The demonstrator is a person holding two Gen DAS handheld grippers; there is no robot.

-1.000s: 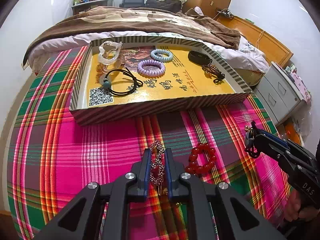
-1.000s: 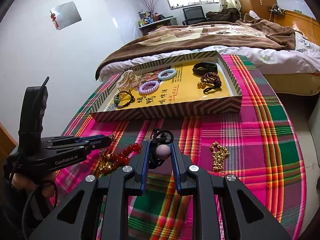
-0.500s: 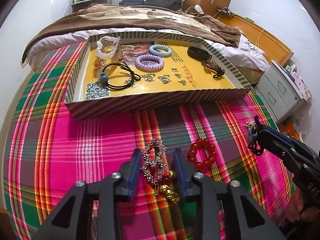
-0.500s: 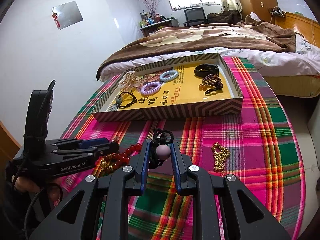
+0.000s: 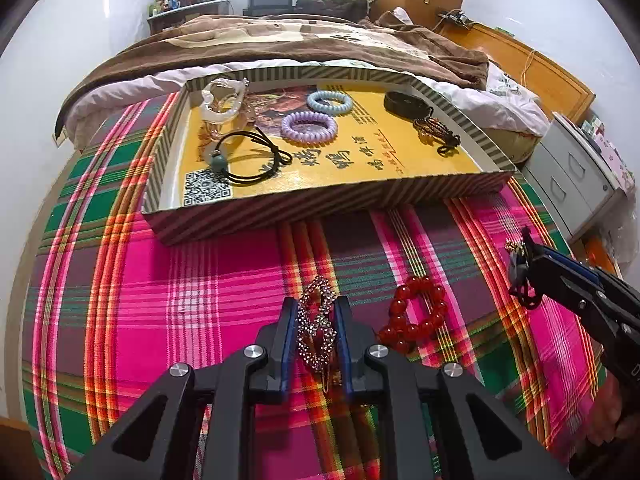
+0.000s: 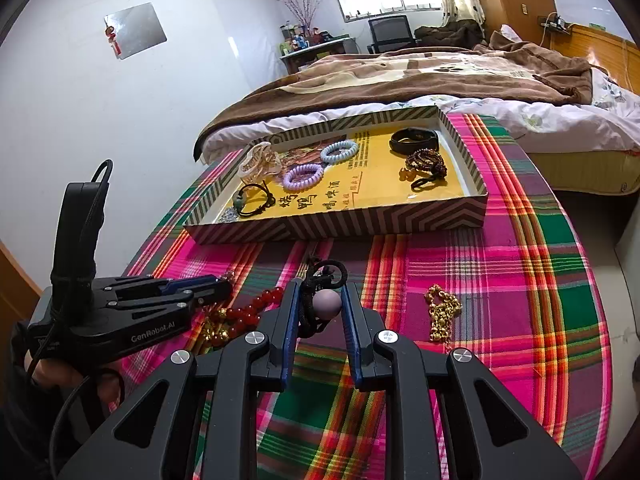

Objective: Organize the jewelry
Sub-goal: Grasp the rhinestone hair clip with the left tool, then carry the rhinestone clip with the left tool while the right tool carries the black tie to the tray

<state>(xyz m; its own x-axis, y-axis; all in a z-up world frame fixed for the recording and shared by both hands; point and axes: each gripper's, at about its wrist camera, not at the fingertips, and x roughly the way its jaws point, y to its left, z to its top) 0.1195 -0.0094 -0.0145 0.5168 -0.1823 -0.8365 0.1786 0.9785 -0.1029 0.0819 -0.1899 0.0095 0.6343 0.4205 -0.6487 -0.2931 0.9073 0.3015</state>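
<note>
Gripping one rhinestone clip [image 5: 318, 322], the left gripper [image 5: 316, 320]; one bead-tie [image 6: 326, 304] pinched in the right gripper [image 6: 320, 312]; two coil ties [image 5: 308, 126] inside one tray [image 5: 320, 204]

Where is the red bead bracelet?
In the left wrist view the red bead bracelet lies on the plaid cloth, just right of the left claw and in front of the striped tray.
</note>
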